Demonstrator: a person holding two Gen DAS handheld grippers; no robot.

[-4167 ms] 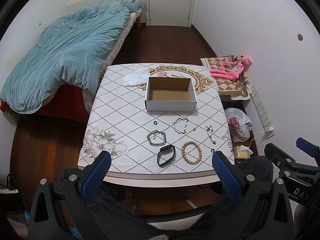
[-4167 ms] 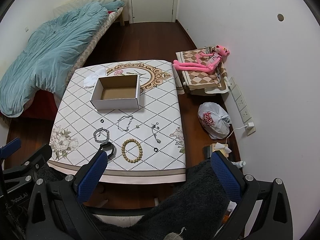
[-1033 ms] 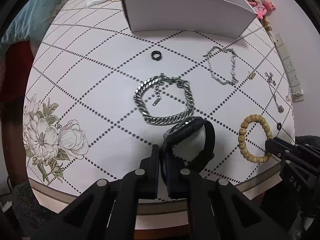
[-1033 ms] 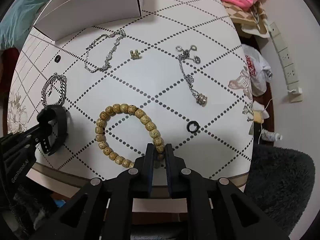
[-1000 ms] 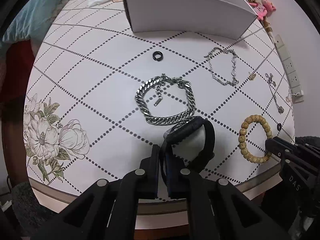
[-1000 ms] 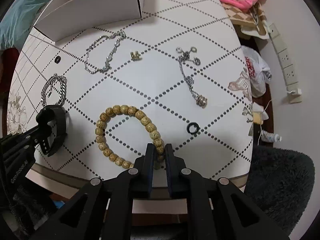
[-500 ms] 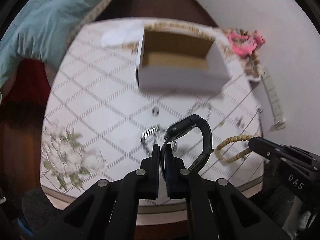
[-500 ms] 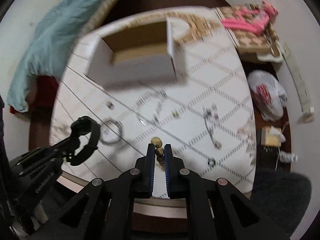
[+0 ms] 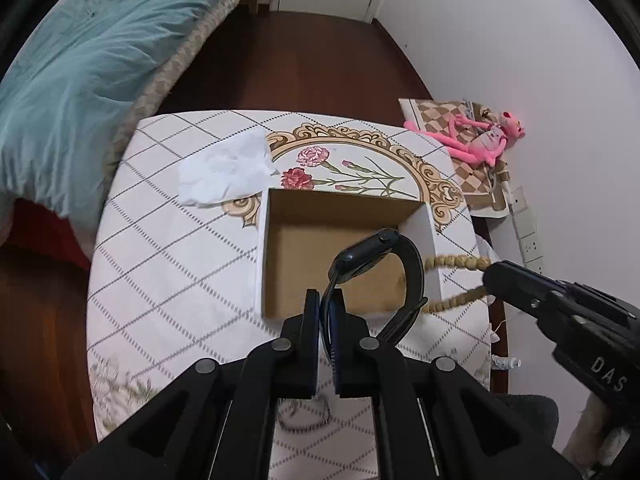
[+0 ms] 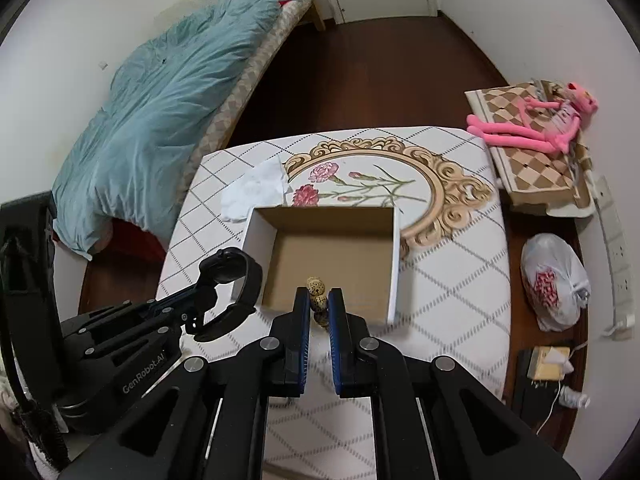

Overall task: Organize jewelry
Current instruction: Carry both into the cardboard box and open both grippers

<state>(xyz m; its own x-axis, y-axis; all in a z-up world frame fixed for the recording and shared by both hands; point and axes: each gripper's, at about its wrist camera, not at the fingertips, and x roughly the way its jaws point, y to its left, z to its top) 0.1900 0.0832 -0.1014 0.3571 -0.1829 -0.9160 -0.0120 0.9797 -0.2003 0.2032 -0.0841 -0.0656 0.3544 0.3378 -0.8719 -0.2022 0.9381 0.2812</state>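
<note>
While the left gripper (image 9: 327,308) pinches the black watch (image 9: 384,268) above the box (image 9: 276,264), beads (image 9: 456,261) hang at its right wall. From the right wrist, the right gripper (image 10: 319,304) clamps the beads (image 10: 316,286) over the box's (image 10: 394,264) near edge, watch (image 10: 236,272) raised left.

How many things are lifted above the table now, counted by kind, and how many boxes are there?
Black watch: 1, held by the left gripper
Wooden bead bracelet: 1, held by the right gripper
Cardboard box: 1
Total: 3
</note>
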